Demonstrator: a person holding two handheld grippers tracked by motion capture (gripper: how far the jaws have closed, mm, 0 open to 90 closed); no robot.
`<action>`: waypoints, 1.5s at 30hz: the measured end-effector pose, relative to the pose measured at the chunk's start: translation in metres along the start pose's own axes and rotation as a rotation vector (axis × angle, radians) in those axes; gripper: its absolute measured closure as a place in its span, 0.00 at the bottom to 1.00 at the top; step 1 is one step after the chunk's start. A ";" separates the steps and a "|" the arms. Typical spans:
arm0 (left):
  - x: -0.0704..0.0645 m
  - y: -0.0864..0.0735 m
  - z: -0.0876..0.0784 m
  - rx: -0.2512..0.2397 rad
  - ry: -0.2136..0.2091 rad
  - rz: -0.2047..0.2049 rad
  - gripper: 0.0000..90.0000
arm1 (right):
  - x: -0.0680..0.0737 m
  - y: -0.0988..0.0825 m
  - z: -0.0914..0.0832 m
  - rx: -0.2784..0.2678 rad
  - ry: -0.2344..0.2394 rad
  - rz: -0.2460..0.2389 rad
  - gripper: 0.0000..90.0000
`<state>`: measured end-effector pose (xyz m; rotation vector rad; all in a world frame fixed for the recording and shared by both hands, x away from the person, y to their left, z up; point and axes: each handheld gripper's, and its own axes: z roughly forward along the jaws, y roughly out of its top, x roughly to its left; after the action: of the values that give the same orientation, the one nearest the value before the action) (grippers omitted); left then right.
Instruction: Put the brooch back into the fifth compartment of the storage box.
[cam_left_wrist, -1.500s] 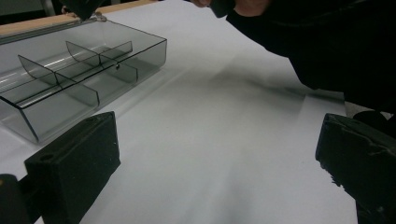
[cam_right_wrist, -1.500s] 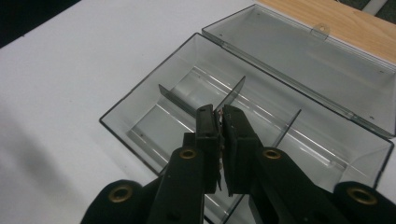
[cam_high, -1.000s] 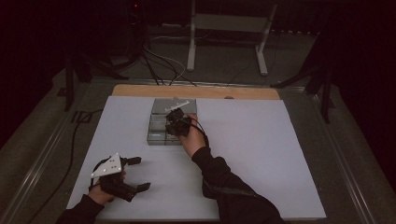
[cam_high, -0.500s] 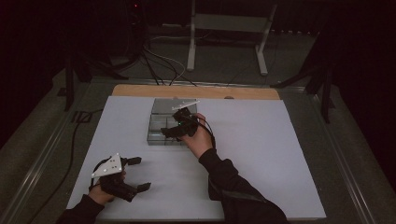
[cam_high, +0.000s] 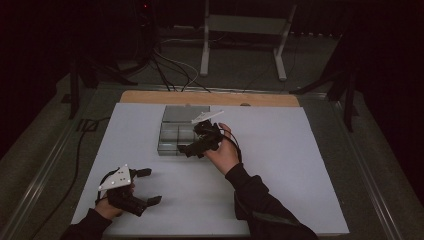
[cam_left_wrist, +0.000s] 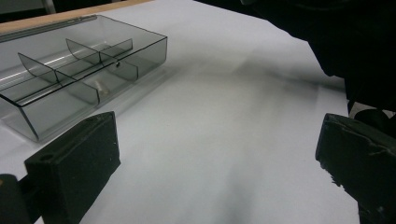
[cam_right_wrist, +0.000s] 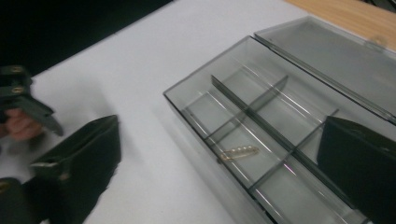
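Inside the smoky divided box (cam_right_wrist: 280, 121) — one small, blurred pale object (cam_right_wrist: 239, 152).

1. We see a dim lab or recording room, not a home.
2. A white board (cam_high: 280, 165) covers a wooden table (cam_high: 210, 98), ringed by a metal frame (cam_high: 45, 170).
3. Cables (cam_high: 170, 70) trail over the grey floor (cam_high: 240, 65) behind it.
4. A pale metal stand (cam_high: 245, 30) and dark tripod legs (cam_high: 345, 80) stand against darkness.

bench (cam_high: 280, 165): white top, wooden far edge | on it: open smoky compartment box (cam_high: 176, 131) | holding perhaps a small gold clasp (cam_right_wrist: 239, 151)
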<state>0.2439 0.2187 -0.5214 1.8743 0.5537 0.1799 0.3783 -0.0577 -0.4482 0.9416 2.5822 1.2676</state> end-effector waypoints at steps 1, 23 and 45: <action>0.000 0.000 0.000 -0.001 0.000 -0.001 0.01 | -0.001 -0.002 -0.002 -0.016 0.006 0.003 0.00; -0.001 -0.001 -0.001 0.002 0.004 -0.002 0.01 | -0.032 -0.077 -0.083 -0.071 -0.045 0.013 0.00; -0.001 0.000 0.000 0.005 0.001 -0.003 0.01 | -0.045 -0.190 -0.148 -0.049 -0.068 0.047 0.00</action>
<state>0.2431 0.2183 -0.5216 1.8786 0.5581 0.1775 0.2698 -0.2706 -0.5022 1.0241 2.4800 1.2808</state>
